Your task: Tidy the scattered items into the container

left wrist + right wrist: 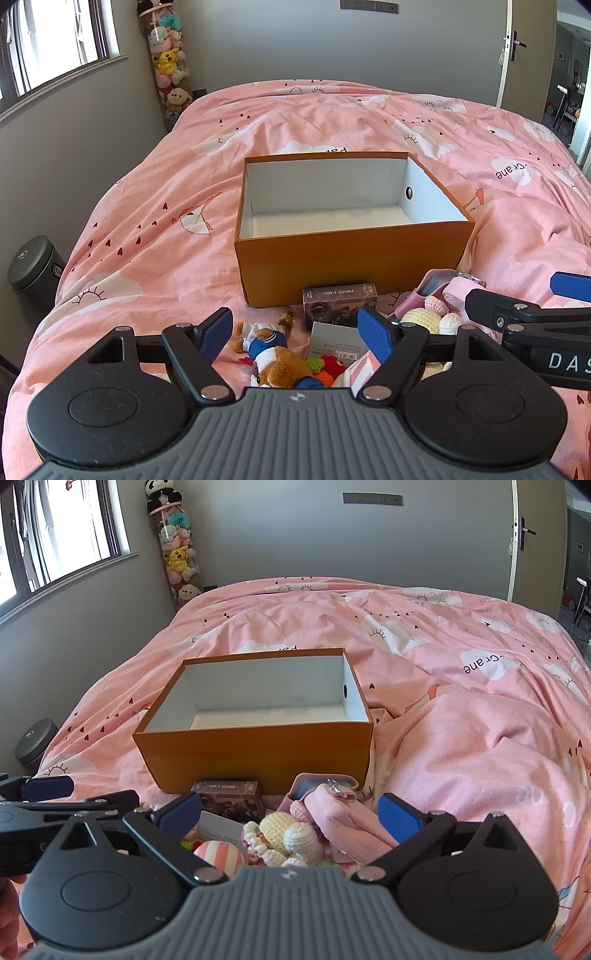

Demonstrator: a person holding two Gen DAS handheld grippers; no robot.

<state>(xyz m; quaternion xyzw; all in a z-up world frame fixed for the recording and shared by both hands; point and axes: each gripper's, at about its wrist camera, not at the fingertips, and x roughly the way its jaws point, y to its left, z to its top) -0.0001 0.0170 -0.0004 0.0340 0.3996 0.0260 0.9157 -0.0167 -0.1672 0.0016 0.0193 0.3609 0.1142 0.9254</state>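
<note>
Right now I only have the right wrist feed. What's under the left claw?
Observer: A brown plush toy in a blue outfit lies on the bed, between the fingers of the left claw.
Operator: Is that claw open?
Observer: Yes, wide open, with nothing held.
Operator: Anything else beside the toy?
Observer: Small red, green and orange crochet pieces just right of it, in front of a grey box.
</note>
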